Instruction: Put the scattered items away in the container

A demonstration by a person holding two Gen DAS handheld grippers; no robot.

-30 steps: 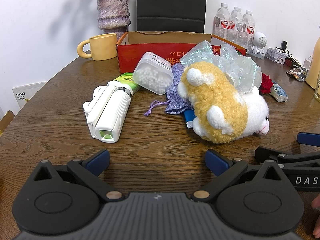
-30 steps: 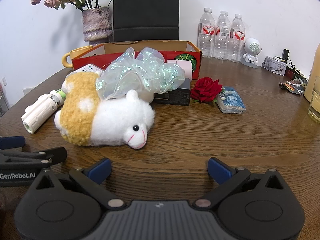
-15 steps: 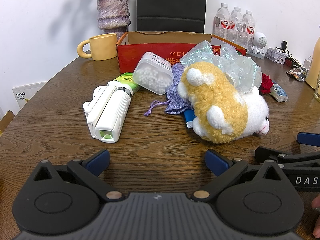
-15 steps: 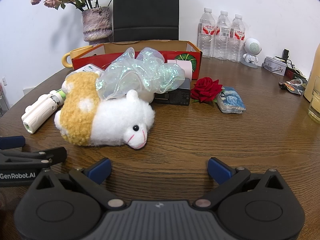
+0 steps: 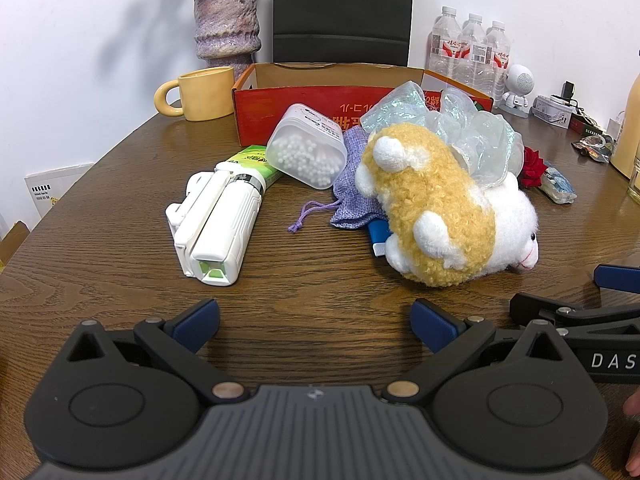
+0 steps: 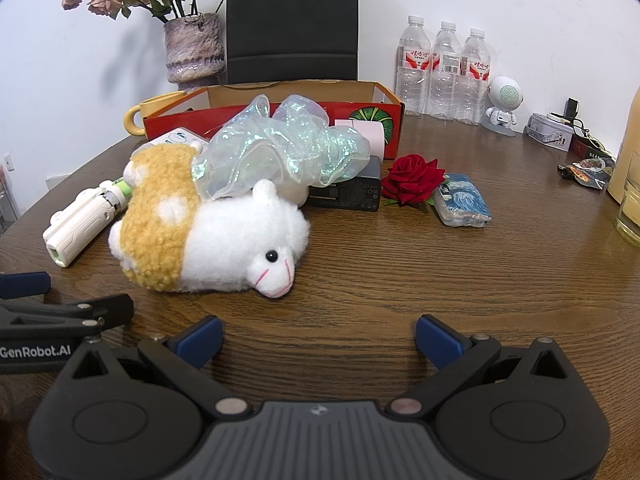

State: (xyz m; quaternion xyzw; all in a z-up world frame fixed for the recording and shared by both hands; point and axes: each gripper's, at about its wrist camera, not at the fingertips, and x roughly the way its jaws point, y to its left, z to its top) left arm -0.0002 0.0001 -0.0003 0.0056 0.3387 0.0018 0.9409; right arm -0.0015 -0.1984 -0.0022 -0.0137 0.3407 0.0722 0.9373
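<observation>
The plush sheep [image 6: 208, 236] is laid on its side on the wooden table [image 6: 440, 280], at 11 o'clock from the right gripper [image 6: 318, 338]. Its long axis is set from 10 to 4 o'clock, snout toward 4. The red cardboard box [image 5: 304, 100] is seen at 12 o'clock behind it. The jaws of the left gripper [image 5: 314, 322] and of the right gripper are spread wide apart, with nothing held.
</observation>
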